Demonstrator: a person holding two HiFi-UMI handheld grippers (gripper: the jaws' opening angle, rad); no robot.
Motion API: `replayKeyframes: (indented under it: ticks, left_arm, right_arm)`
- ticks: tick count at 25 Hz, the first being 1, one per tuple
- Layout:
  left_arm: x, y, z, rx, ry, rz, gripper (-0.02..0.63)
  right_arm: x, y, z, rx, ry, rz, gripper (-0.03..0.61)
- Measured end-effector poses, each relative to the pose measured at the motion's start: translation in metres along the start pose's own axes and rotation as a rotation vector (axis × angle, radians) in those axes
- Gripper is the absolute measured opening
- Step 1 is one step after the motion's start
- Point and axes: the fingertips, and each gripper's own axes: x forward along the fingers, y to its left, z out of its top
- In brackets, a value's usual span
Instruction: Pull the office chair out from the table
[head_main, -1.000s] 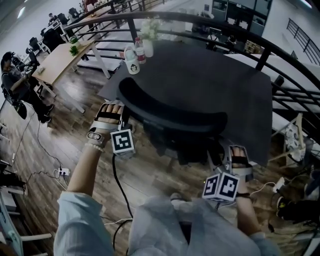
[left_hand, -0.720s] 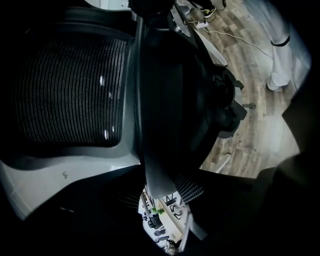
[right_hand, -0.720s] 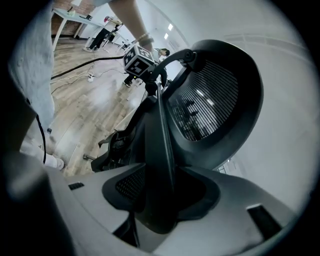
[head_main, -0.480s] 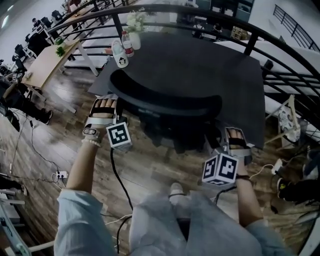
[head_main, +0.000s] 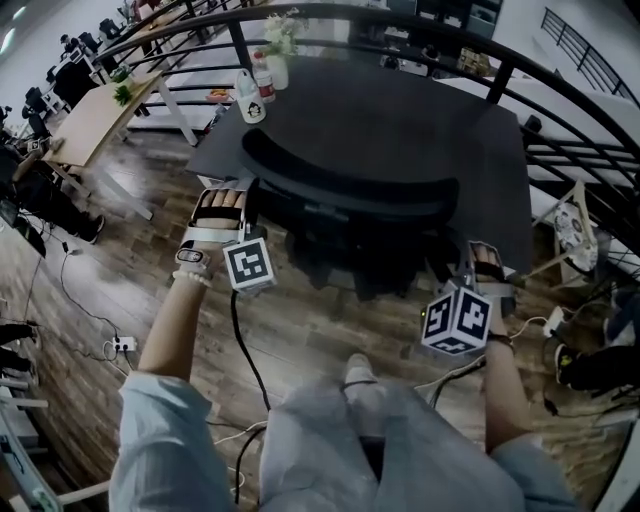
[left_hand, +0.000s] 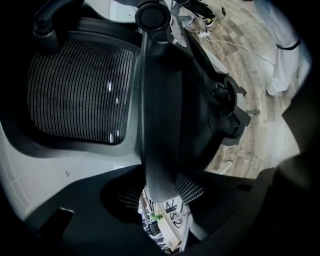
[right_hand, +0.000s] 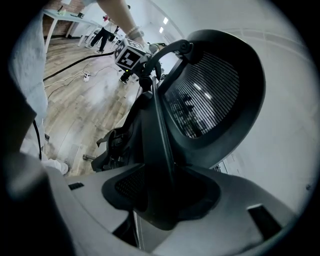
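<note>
Left gripper (head_main: 240, 200), jaws just closing, and right gripper (head_main: 470, 262) apparently clenched the office chair (head_main: 350, 185) backrest, to pull it from the worktop (head_main: 400, 120).

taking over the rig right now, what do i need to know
Grippers: left gripper has just been closing its jaws and now grips the chair back at its left edge; right gripper is clamped on the right edge.
Things: office chair sits close in at the black table.
Done: both grips set.
Left: pull the chair straight back, away from the table.
</note>
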Motion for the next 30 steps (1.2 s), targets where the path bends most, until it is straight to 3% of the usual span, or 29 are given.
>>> replayKeyframes:
  ticks: [18, 21, 30]
  left_arm:
    - [-0.106, -0.041, -0.053, -0.052, -0.089, 0.005, 0.201]
    - [-0.124, -0.049, -0.068, -0.019, -0.079, 0.030, 0.201]
    - [-0.185, -0.072, -0.082, -0.042, -0.072, 0.025, 0.201]
  right_arm:
    - [-0.098, 0.080, 0.058, 0.020, 0.028, -0.074, 0.204]
    - [-0.121, 0.104, 0.071, 0.022, 0.024, -0.075, 0.202]
    - [-0.174, 0.143, 0.080, 0.017, 0.007, -0.052, 0.201]
